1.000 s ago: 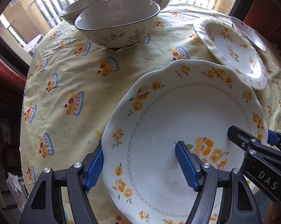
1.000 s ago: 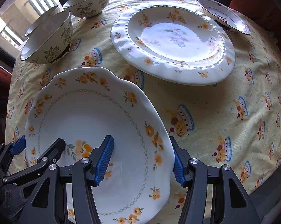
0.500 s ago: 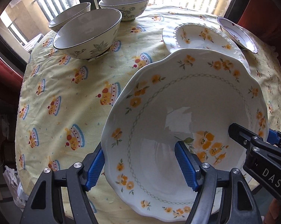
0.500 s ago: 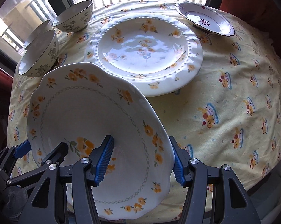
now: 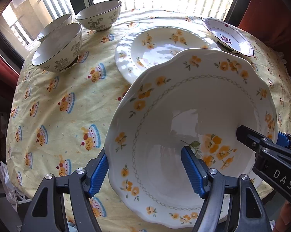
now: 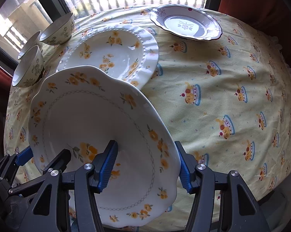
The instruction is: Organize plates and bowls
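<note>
Both grippers, left [image 5: 145,174] and right [image 6: 145,164], pinch the plate [image 5: 193,106]; its upper edge could clip the beaded plate [image 5: 155,44].

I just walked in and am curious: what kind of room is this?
Probably a home dining spot by a window. A round table wears a cupcake-print tablecloth, set with floral plates and bowls, with red curtains beside the glass.
</note>
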